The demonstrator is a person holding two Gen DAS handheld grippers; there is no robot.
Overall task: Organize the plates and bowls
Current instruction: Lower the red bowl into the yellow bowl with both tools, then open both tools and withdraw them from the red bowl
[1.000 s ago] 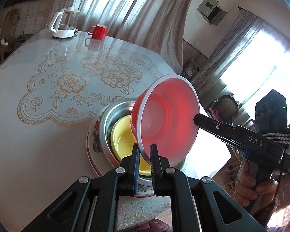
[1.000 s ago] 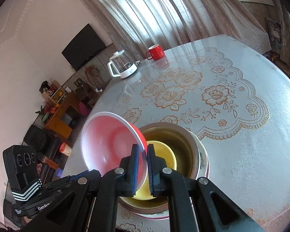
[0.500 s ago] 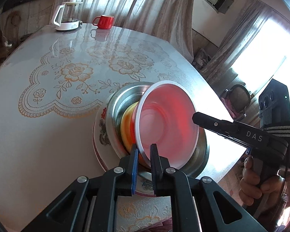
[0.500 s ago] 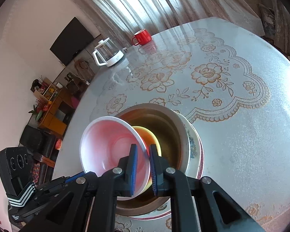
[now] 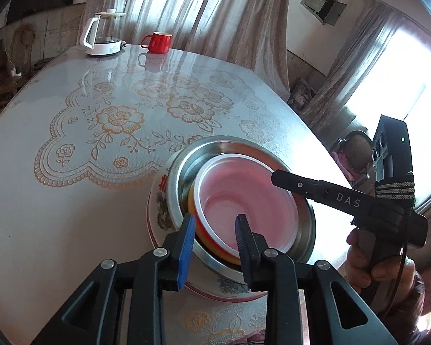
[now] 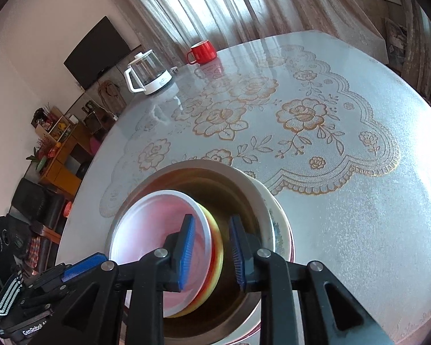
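- Left wrist view: the left gripper (image 5: 214,230) stands wide, straddling the pink bowl (image 5: 245,207) rim, gripping nothing; the bowl sits nested in the steel bowl (image 5: 175,178) on a floral plate (image 5: 155,204).
- Right wrist view: the right gripper (image 6: 211,251) is spread too, its fingers either side of the pink bowl's rim.

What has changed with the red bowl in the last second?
The red bowl went down from a tilted hold into the yellow bowl inside the metal bowl. Both hand-held grippers, left and right, opened and let go. Plate, kettle and mug stayed.
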